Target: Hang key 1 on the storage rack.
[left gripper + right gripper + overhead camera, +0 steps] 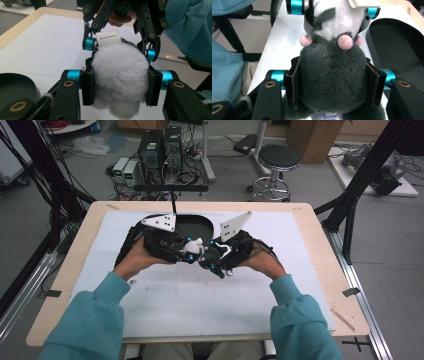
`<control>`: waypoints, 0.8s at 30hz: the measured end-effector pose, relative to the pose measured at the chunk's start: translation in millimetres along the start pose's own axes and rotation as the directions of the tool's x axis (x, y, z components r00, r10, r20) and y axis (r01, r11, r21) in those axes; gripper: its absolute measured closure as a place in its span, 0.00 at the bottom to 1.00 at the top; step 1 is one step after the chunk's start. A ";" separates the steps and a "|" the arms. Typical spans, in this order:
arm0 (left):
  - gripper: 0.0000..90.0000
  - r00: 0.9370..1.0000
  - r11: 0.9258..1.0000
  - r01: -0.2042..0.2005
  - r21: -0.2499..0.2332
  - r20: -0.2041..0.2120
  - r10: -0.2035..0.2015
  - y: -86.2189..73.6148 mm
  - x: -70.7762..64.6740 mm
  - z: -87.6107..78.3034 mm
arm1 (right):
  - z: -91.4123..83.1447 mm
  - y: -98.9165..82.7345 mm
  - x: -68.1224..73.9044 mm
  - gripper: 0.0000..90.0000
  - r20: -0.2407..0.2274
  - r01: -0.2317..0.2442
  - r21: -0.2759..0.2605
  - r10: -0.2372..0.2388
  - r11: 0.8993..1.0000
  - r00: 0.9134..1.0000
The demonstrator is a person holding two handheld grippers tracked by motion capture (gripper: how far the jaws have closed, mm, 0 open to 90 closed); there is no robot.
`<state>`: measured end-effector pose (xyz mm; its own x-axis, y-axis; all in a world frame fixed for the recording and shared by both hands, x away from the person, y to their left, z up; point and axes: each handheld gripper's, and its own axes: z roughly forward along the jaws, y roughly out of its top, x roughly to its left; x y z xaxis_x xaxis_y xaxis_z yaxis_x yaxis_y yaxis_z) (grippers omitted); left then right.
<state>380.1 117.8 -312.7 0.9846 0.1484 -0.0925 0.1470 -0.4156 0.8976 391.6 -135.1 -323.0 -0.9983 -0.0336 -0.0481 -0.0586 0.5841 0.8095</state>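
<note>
A plush toy [192, 246] with a white end and a dark grey end hangs above the white mat [200, 300], stretched between both grippers. In the left gripper view my left gripper [119, 86] is shut on the toy's white furry end [117, 67], its pads pressing into the fur. Just beyond, the right gripper [120, 49] holds the far end below a white label [108, 38]. The right gripper view has my right gripper [332, 86] shut on the dark grey end [332, 67], which carries small pink bumps [345, 41]. The left gripper [332, 10] grips the white part beyond.
A black oval tray [197, 224] lies on the mat just behind the grippers; it sits to the left in the left gripper view [15, 85] and to the right in the right gripper view [397, 45]. The wooden table's edge [320, 250] frames the mat. A stool [277, 160] stands beyond.
</note>
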 end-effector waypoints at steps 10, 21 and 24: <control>0.60 1.000 1.000 0.003 -0.002 -0.021 -0.003 1.0 -0.9 -3.4 | 5.7 -0.5 1.1 0.01 0.100 -0.053 -0.023 0.055 0.998 0.993; 0.60 0.995 0.999 0.002 -0.034 -0.099 -0.005 1.8 -0.4 -24.3 | -11.8 -4.5 2.8 0.01 0.157 -0.080 -0.076 0.091 0.994 0.983; 0.60 0.991 0.999 -0.006 -0.041 -0.137 0.000 0.9 -0.1 -33.5 | -20.0 -10.4 4.1 0.01 0.165 -0.097 -0.108 0.114 0.989 0.980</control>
<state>377.0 147.5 -297.4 0.9623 0.2701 -0.0323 0.1371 -0.3791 0.9151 388.0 -157.6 -319.9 -0.9846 0.1671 -0.0511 0.0388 0.4938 0.8687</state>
